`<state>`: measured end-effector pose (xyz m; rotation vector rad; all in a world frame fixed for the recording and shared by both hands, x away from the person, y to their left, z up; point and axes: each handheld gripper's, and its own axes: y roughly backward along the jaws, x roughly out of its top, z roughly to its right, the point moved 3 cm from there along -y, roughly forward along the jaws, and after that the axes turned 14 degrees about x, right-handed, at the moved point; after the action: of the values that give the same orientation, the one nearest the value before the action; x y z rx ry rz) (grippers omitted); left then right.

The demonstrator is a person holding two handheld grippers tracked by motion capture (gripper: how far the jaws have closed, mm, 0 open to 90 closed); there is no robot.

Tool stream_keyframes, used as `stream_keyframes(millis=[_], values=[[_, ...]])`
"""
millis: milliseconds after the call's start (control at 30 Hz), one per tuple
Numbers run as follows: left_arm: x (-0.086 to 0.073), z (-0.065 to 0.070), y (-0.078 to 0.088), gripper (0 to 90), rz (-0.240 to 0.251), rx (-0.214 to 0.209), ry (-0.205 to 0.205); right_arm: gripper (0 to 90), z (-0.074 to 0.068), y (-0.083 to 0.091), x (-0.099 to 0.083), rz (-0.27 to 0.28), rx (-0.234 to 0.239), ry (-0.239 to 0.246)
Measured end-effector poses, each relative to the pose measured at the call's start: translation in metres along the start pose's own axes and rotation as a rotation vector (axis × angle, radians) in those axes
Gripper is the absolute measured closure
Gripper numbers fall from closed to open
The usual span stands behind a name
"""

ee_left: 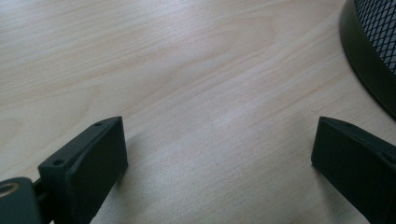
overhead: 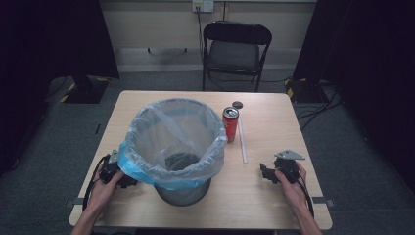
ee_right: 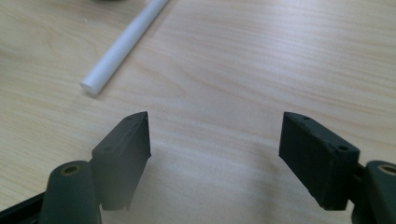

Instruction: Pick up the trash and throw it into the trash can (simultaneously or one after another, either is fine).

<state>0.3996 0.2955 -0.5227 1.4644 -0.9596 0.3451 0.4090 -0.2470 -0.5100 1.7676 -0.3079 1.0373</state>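
A black mesh waste bin (overhead: pixel 183 191) lined with a clear and blue plastic bag (overhead: pixel 171 142) stands in the middle of the wooden table (overhead: pixel 264 196). A red drink can (overhead: pixel 230 124) stands upright just right of the bin, and a white straw (overhead: pixel 242 139) lies beside the can. My left gripper (overhead: pixel 128 182) rests low on the table against the bin's left side; in the left gripper view (ee_left: pixel 219 154) its jaws stand wide apart with bare wood between them and the bin's base (ee_left: pixel 369 60) at the right. My right gripper (overhead: pixel 264 173) sits near the table's front right, open (ee_right: pixel 215 144) and empty, with the straw's end (ee_right: pixel 119 51) ahead to the left.
A small dark round lid (overhead: pixel 238 104) lies behind the can. A black folding chair (overhead: pixel 235 49) stands beyond the table's far edge. Cables (overhead: pixel 318 105) trail over the floor at the right.
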Motion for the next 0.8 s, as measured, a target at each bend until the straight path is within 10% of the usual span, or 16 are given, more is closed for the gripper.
stream_keyframes(millis=[800], values=[[0.000,-0.001,0.000,2.7,0.002,0.003,-0.007,20.3,-0.027,-0.017,0.081,0.039,0.254,0.100]])
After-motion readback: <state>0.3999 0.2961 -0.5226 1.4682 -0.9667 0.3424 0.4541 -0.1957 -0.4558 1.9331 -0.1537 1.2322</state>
